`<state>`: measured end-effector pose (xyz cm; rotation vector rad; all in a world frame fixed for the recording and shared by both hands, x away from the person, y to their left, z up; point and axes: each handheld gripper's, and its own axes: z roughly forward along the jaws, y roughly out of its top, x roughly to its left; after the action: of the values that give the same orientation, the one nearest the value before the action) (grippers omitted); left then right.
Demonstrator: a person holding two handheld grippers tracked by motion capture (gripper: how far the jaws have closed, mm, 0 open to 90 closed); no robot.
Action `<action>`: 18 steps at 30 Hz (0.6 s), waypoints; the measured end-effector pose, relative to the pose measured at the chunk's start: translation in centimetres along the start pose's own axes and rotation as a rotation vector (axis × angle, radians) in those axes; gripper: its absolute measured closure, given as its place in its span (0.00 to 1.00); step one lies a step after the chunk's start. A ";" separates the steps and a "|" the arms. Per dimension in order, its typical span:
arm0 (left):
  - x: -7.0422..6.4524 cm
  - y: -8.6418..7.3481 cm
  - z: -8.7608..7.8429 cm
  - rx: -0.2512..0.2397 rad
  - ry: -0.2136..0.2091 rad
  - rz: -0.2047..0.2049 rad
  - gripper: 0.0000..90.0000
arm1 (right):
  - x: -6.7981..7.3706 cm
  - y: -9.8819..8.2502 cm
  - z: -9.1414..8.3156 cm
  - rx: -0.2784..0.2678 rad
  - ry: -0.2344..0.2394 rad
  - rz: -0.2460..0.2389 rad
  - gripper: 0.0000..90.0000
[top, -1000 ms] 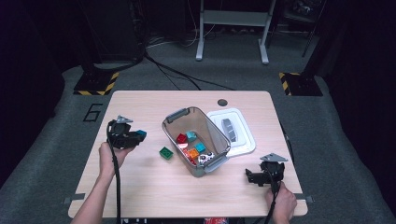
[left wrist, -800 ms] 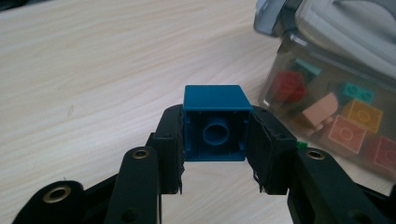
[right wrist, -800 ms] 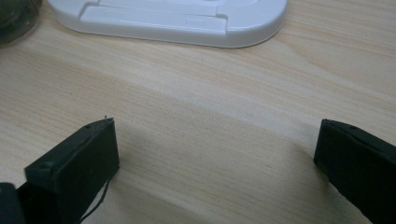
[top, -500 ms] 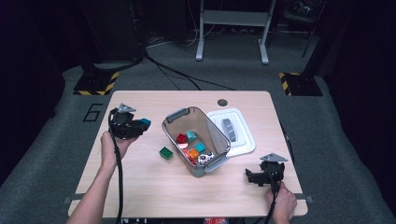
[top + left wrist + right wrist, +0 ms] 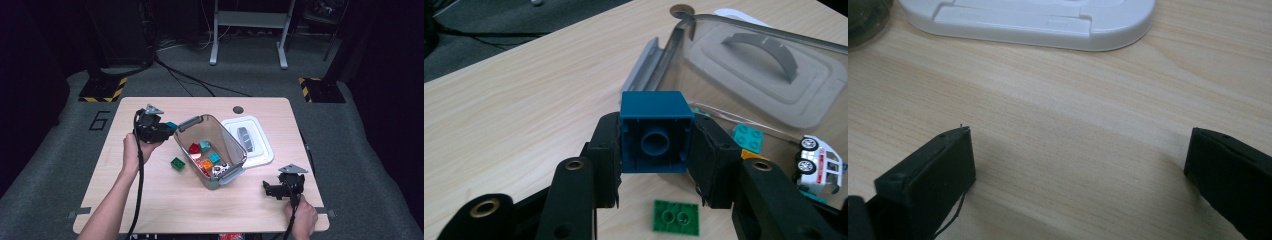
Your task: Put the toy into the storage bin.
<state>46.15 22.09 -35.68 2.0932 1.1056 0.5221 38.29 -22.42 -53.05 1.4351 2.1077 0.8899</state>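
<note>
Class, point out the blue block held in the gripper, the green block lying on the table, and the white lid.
blue block [image 5: 654, 131], left gripper view, its hollow underside.
green block [image 5: 177, 163], high view, its studded top.
white lid [image 5: 262, 150], high view, its right rim.

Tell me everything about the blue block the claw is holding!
The blue block is a dark blue, boxy toy brick that looks like smooth plastic. Its hollow underside faces the camera, with a round tube in the middle. The left claw squeezes it from both sides, one black pad on each side wall. It is lifted off the wooden table, above a flat green brick, near the open clear bin of toys.
</note>
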 end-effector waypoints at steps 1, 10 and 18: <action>-0.3 0.2 0.2 0.009 -0.009 0.006 0.65 | 0.0 0.0 0.0 0.000 0.000 0.001 0.00; -1.9 0.6 2.6 0.083 -0.059 0.036 0.65 | 0.0 0.0 0.0 -0.001 -0.001 0.002 0.00; -1.9 0.6 3.7 0.114 -0.055 0.037 0.65 | 0.0 0.0 0.0 0.000 0.000 0.000 0.00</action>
<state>47.74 18.88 -37.78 2.2166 1.0899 0.4254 38.28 -22.42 -53.05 1.4350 2.1081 0.8895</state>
